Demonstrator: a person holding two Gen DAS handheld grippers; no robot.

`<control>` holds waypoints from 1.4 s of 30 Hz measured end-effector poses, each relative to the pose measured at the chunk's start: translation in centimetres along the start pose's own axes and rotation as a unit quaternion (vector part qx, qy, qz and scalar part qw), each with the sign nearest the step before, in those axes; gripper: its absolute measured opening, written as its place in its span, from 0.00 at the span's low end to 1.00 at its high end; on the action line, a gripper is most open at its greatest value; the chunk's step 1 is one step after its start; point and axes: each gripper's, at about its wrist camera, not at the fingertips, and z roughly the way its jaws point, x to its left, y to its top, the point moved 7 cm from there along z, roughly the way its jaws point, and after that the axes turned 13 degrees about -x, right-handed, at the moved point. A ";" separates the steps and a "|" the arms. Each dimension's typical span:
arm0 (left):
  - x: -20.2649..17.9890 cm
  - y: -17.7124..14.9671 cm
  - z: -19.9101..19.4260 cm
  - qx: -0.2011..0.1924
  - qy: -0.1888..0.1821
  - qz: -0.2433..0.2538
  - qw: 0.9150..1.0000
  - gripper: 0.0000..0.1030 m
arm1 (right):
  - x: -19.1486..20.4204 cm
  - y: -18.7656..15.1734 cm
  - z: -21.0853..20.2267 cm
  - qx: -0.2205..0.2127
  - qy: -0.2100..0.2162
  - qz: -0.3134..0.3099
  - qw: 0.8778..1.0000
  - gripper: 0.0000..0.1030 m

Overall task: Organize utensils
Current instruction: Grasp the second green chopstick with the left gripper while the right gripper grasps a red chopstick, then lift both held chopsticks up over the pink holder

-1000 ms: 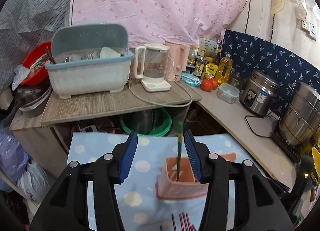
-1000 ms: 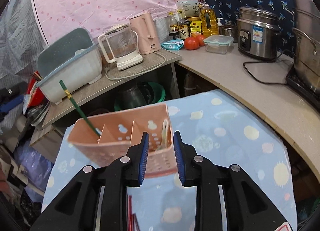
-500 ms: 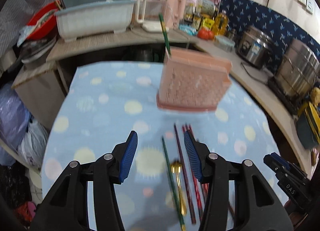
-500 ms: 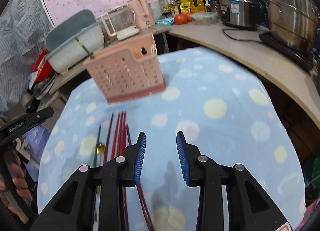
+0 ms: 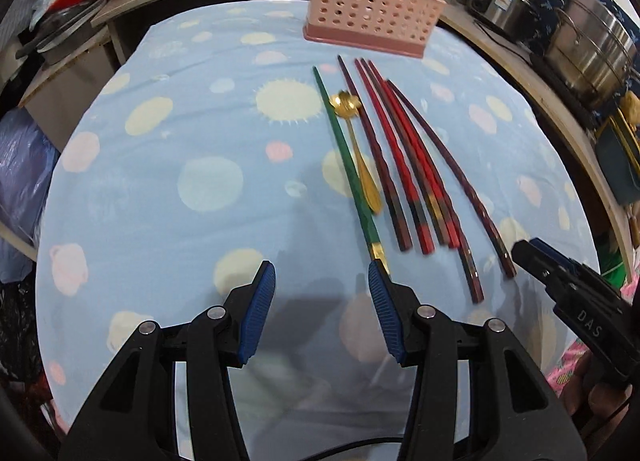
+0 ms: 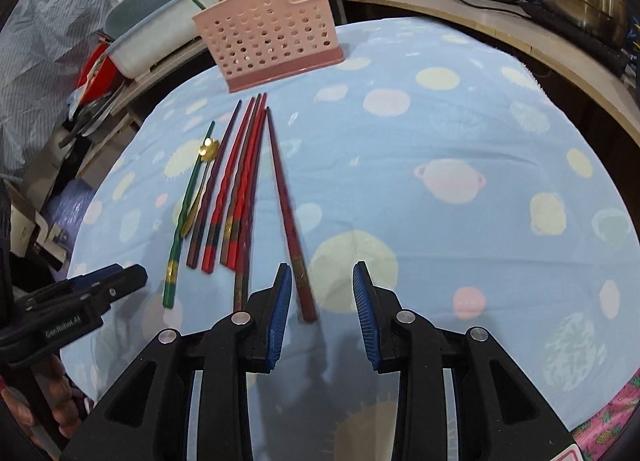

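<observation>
My left claw (image 5: 322,315) and right claw (image 6: 320,315) are wide open and empty, and the chopsticks (image 6: 244,181) lying close together near the pink basket (image 6: 266,47) could roll or come up two at once.

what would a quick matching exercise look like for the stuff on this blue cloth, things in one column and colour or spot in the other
Things:
1. lone chopstick left of the spoon
2. spoon
3. holder
4. left gripper

Descriptions:
A. pink, upright at the cloth's far end
B. gold, lying flat
C. green
D. open, holding nothing

Pairs: 1-C, 2-B, 3-A, 4-D
</observation>
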 end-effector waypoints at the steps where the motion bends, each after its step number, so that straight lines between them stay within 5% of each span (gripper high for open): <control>1: -0.3 -0.3 -0.1 0.000 -0.003 0.004 1.000 0.45 | 0.0 -0.2 0.0 0.000 0.000 -0.002 1.000 0.31; 20: -2.5 -0.6 1.5 -0.008 -0.004 0.028 1.000 0.45 | 1.0 -0.6 1.3 0.002 0.005 -0.020 1.000 0.31; 23: -2.5 -0.4 1.6 -0.011 -0.002 0.031 0.999 0.40 | 1.1 -0.6 1.4 0.002 0.004 -0.024 1.000 0.30; 30: -2.3 -0.3 1.8 -0.012 -0.006 0.030 0.999 0.11 | 1.1 -0.7 1.5 -0.003 -0.005 -0.036 0.999 0.24; 34: -2.2 -0.4 1.8 -0.008 -0.015 0.020 1.000 0.09 | 0.9 -0.7 1.5 -0.002 -0.004 -0.034 0.999 0.11; 42: -1.1 -0.2 0.9 -0.005 -0.015 0.003 1.000 0.07 | 1.0 -0.6 0.8 -0.005 0.003 -0.028 1.000 0.08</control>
